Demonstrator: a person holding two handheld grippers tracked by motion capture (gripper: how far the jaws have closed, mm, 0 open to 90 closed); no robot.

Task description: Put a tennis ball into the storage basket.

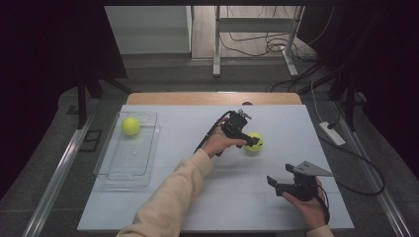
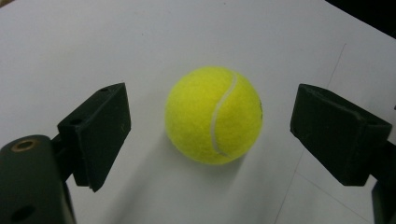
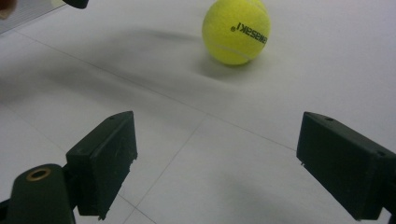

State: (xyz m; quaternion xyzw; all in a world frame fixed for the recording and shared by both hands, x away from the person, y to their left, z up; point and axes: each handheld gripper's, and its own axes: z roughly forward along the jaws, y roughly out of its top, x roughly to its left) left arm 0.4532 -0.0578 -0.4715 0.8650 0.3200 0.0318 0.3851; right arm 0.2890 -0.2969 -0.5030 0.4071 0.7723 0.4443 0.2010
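A yellow tennis ball (image 1: pixel 255 143) lies on the white table (image 1: pixel 188 197), right of centre. My left gripper (image 1: pixel 252 139) is reached across to it and is open. In the left gripper view the ball (image 2: pixel 214 114) sits between the two black jaws, with a gap on each side. My right gripper (image 1: pixel 279 175) is open near the front right, holding nothing. In the right gripper view the same ball (image 3: pixel 236 31) lies ahead of it, well beyond its fingertips. A second tennis ball (image 1: pixel 131 125) rests at the far end of a clear plastic tray (image 1: pixel 126 165) on the left.
The tray takes up the table's left side. A wooden edge (image 1: pixel 212 98) runs along the back of the table. Cables (image 1: pixel 346 148) trail off the right side, and dark stands and a metal frame (image 1: pixel 257 29) stand behind on the floor.
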